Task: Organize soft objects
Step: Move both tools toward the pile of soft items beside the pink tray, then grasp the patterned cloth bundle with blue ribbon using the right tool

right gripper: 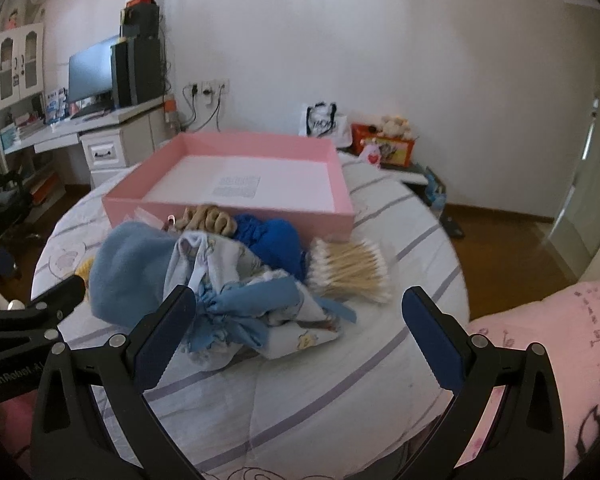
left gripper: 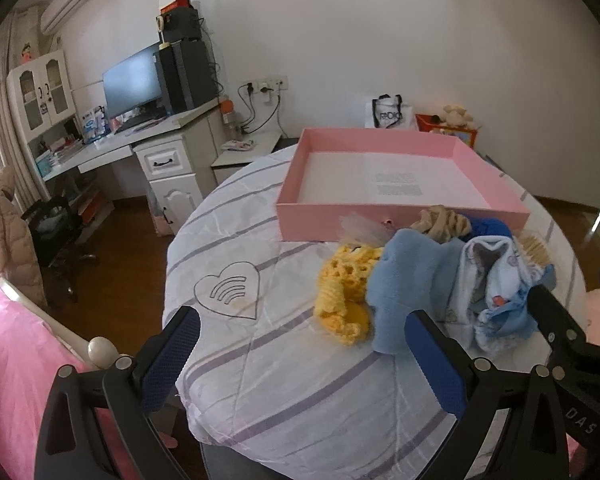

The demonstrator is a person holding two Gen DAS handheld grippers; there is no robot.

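A pile of soft things lies on a round table in front of an empty pink box (left gripper: 404,220) (right gripper: 236,206). In the pile are a yellow crocheted piece (left gripper: 342,300), a light blue fleece cloth (left gripper: 404,284) (right gripper: 128,268), a printed pale blue garment (left gripper: 496,292) (right gripper: 256,312), a dark blue cloth (right gripper: 272,240), a tan knit item (left gripper: 444,220) (right gripper: 212,220) and a bundle of cotton swabs (right gripper: 352,272). My left gripper (left gripper: 300,344) stands open just short of the pile's left side. My right gripper (right gripper: 296,336) is open, its left finger (right gripper: 168,328) against the printed garment.
The table wears a white quilted cover with purple stripes (left gripper: 260,360) (right gripper: 300,400). A pink bed (left gripper: 8,360) lies to the left and a pink pillow (right gripper: 560,360) to the right. A desk with a monitor (left gripper: 132,84) and a black chair (left gripper: 56,232) stand behind.
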